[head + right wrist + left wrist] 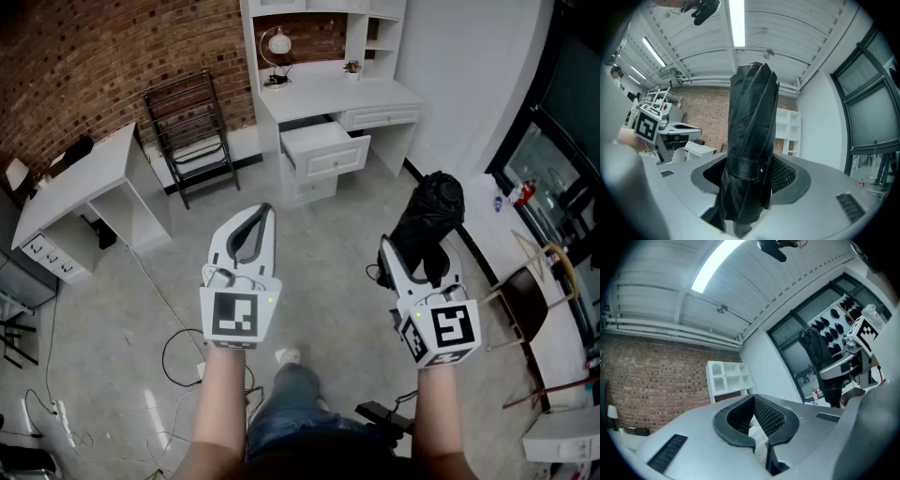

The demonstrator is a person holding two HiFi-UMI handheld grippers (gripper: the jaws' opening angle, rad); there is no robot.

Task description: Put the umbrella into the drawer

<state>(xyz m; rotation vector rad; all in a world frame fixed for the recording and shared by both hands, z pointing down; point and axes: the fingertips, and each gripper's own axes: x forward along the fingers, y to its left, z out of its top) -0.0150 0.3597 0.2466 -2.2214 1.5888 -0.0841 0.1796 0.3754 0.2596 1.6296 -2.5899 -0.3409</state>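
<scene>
My right gripper (419, 255) is shut on a black folded umbrella (429, 211), which stands upright between its jaws. In the right gripper view the umbrella (752, 140) fills the middle, its strap wrapped around it, and the gripper (750, 173) clamps its lower part. My left gripper (267, 211) is held beside it at the left, shut, with nothing in it; its pads meet at the tips (753, 397). Ahead, across the floor, the white drawer (330, 161) of the white desk stands pulled open, well apart from both grippers.
The white desk with a hutch (328, 94) stands against the brick wall, a lamp (277, 42) on it. A black folding rack (192, 131) leans to its left. Another white desk (84, 178) is at far left. Cables (178, 352) lie on the floor; a chair (539, 272) stands at right.
</scene>
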